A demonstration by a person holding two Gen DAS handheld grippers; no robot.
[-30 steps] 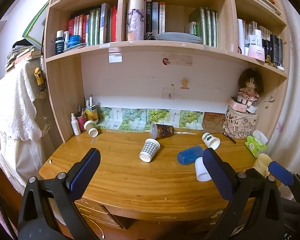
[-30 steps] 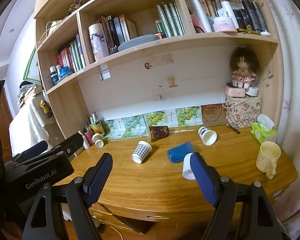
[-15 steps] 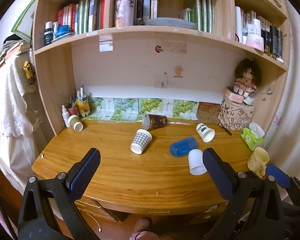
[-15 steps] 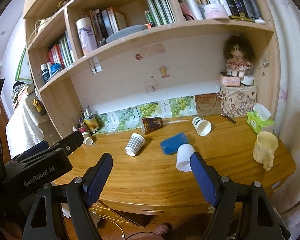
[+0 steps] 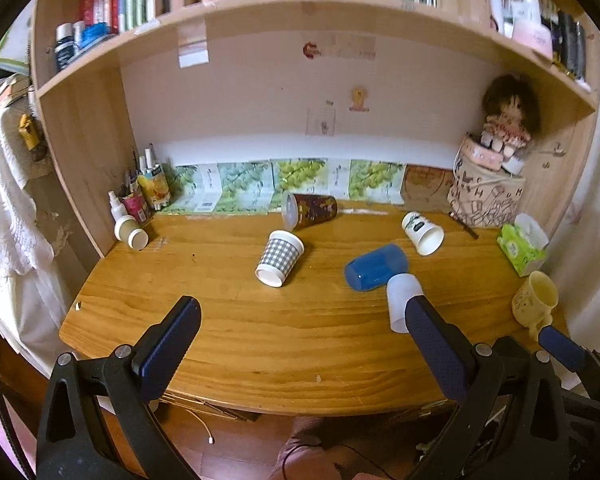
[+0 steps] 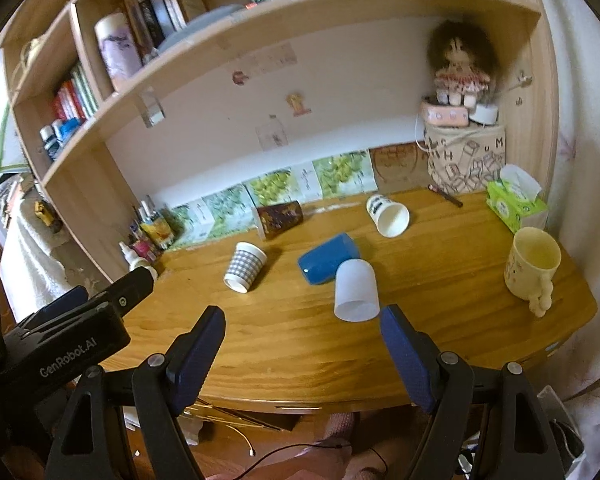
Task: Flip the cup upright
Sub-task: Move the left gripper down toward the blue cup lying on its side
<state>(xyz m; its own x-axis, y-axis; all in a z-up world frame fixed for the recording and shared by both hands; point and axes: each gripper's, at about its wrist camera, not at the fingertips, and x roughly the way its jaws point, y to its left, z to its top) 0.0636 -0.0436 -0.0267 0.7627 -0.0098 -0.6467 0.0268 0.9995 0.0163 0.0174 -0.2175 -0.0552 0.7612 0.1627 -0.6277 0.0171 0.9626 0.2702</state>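
While both tongs, left (image 5: 300, 320) and right (image 6: 302, 324), hover wide open and empty, cups lie toppled on the wooden bench (image 5: 260, 332). Nearest is a frosted white plastic cup (image 6: 356, 290), touching a blue one (image 6: 326, 258).

Grey-checked cup (image 5: 281, 257), blue cup (image 5: 374, 267), translucent white cup (image 6: 356, 290)

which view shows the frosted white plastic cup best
The right wrist view: the frosted white plastic cup lies there whole, its open mouth facing the camera. In the left wrist view, the left tool's right finger covers its mouth.

Checked cup (image 5: 280, 257) lying mid-desk (image 5: 300, 340), patterned cup (image 5: 310, 210) behind it, mug (image 6: 532, 264) upright far right
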